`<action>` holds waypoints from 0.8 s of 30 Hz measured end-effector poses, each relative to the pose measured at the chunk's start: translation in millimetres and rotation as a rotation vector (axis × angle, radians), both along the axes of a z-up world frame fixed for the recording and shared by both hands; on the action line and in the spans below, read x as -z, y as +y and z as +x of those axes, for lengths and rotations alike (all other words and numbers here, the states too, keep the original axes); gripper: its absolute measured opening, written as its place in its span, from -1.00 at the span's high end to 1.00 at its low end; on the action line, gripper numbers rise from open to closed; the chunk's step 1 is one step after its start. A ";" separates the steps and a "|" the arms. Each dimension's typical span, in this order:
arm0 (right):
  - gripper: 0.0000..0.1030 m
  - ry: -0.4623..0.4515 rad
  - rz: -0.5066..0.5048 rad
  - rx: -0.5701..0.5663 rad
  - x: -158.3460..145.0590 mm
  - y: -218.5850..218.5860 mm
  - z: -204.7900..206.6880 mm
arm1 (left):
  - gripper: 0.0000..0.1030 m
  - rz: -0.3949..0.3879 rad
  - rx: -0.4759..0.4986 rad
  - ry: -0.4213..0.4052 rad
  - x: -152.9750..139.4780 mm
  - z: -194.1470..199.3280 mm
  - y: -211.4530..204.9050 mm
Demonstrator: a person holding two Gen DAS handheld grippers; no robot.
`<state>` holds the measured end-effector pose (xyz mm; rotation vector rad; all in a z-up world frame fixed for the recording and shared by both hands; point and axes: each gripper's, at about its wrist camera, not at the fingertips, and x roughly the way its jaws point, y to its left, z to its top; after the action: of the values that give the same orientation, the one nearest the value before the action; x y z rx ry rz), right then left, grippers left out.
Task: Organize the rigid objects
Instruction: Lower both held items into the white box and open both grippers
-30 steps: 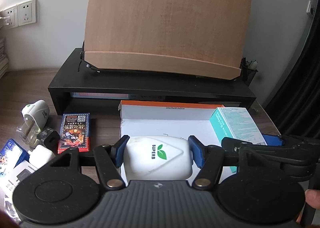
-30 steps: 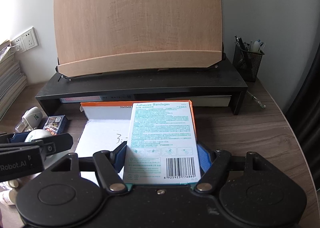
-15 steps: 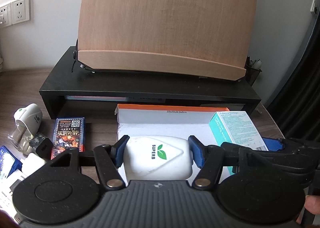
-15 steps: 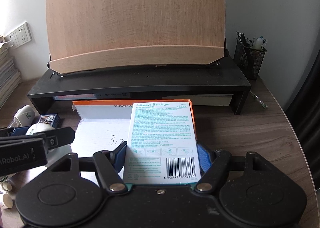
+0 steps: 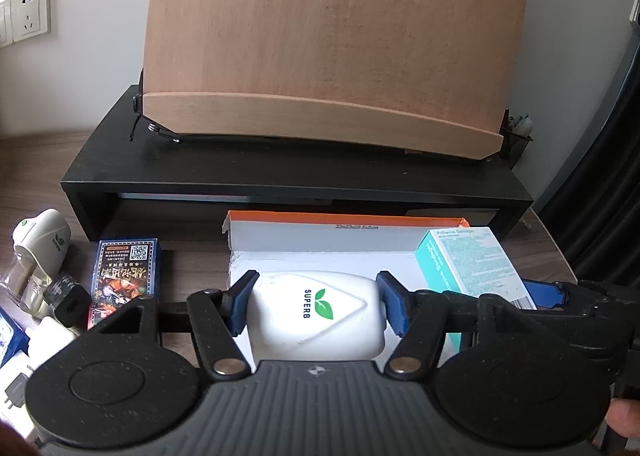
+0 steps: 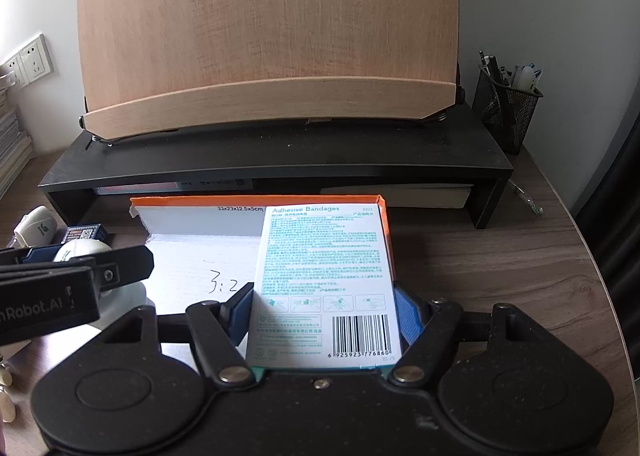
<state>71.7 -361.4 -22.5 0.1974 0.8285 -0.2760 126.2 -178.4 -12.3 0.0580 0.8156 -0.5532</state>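
Note:
My left gripper (image 5: 316, 306) is shut on a white SUPERB plug-in device (image 5: 314, 316) and holds it over the near left part of an open orange-and-white cardboard box (image 5: 344, 244). My right gripper (image 6: 326, 316) is shut on a teal-and-white adhesive bandages box (image 6: 324, 280), held flat over the right side of the same cardboard box (image 6: 200, 252). The bandages box also shows in the left wrist view (image 5: 472, 264), and the left gripper with its white device shows in the right wrist view (image 6: 80, 268).
A black monitor riser (image 5: 296, 175) with a tilted wooden board (image 5: 332, 43) stands behind the box. Left of the box lie a card deck (image 5: 124, 276), a second SUPERB device (image 5: 40, 232) and chargers (image 5: 66, 298). A mesh pen holder (image 6: 506, 111) stands at the right.
Both grippers have moved forward and slightly right towards the cardboard box, each still holding its object. The items at the left have slid towards the frame edge.

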 end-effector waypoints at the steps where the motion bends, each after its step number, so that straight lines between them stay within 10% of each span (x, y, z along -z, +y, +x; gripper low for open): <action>1: -0.63 0.003 0.002 -0.001 1.2 -0.3 1.2 | -0.25 0.001 -0.002 0.003 0.8 1.4 -0.3; 24: -0.69 -0.034 -0.009 -0.011 5.5 -0.9 2.4 | -0.25 0.050 0.028 0.039 16.8 24.8 -21.7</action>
<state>74.2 -362.2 -27.9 0.1886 0.7940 -0.2652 151.0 -200.0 -29.0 0.1050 0.8682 -0.5619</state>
